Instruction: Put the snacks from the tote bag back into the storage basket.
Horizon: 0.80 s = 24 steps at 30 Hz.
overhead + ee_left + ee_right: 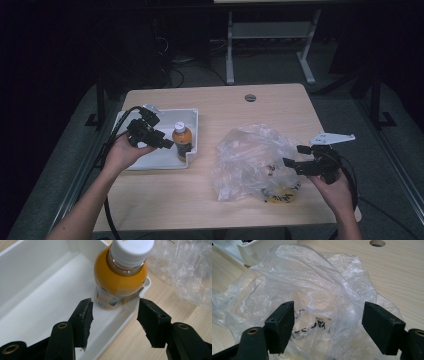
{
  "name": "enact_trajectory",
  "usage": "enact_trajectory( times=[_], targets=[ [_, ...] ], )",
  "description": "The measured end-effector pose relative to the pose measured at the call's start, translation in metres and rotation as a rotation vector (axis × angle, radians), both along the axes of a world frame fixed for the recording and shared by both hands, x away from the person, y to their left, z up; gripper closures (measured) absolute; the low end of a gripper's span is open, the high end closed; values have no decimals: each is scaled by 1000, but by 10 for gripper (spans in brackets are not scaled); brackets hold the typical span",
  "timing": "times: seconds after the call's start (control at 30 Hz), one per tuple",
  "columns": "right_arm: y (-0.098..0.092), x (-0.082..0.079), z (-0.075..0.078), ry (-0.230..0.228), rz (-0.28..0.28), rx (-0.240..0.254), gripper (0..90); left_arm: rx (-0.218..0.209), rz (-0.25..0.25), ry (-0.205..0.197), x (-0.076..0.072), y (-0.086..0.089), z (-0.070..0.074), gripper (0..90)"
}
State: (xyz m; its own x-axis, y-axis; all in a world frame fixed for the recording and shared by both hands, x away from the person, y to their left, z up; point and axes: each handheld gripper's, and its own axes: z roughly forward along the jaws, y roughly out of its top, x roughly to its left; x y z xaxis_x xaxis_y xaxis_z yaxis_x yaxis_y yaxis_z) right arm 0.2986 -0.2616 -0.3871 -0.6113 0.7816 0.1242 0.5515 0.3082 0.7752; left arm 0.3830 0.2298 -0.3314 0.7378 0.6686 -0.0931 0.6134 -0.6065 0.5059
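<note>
Holding its jaws spread with nothing between them, the left gripper hangs just short of the bottle, which stands upright in the near right corner of the tray. The right gripper is likewise released, its pads apart and clear of the bag that lies crumpled on the table right of the tray.

The bottle looks full of orange liquid, so I judge it fairly heavy for its size, with a stiff, smooth plastic wall that could slip. The labelled body below the shoulder seems the best place to take hold; the white cap is narrower and gives less purchase. The tray wall stands close beside it, leaving little room for a jaw on that side. The bag is thin, soft and light, likely to shift or collapse when touched; something yellow shows at its near edge.

The table is pale wood grain with a round hole near its far edge. Beyond it the room is dark, with a white desk frame and cables on the floor.
</note>
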Motion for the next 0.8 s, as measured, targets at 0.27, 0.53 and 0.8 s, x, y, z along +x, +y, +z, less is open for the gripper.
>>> enact_trajectory(
  times=[0.27, 0.53, 0.8],
  targets=[
    [-2, 0, 0, -7, -1, -5, 256, -23, 16, 1, -4, 5, -7, 448],
    [-2, 0, 0, -8, -5, -5, 256, -9, 9, -4, -10, 11, -12, 437],
    [-2, -1, 0, -2, -8, -5, 257, -15, 11, 6, -15, 18, -20, 434]
  ],
)
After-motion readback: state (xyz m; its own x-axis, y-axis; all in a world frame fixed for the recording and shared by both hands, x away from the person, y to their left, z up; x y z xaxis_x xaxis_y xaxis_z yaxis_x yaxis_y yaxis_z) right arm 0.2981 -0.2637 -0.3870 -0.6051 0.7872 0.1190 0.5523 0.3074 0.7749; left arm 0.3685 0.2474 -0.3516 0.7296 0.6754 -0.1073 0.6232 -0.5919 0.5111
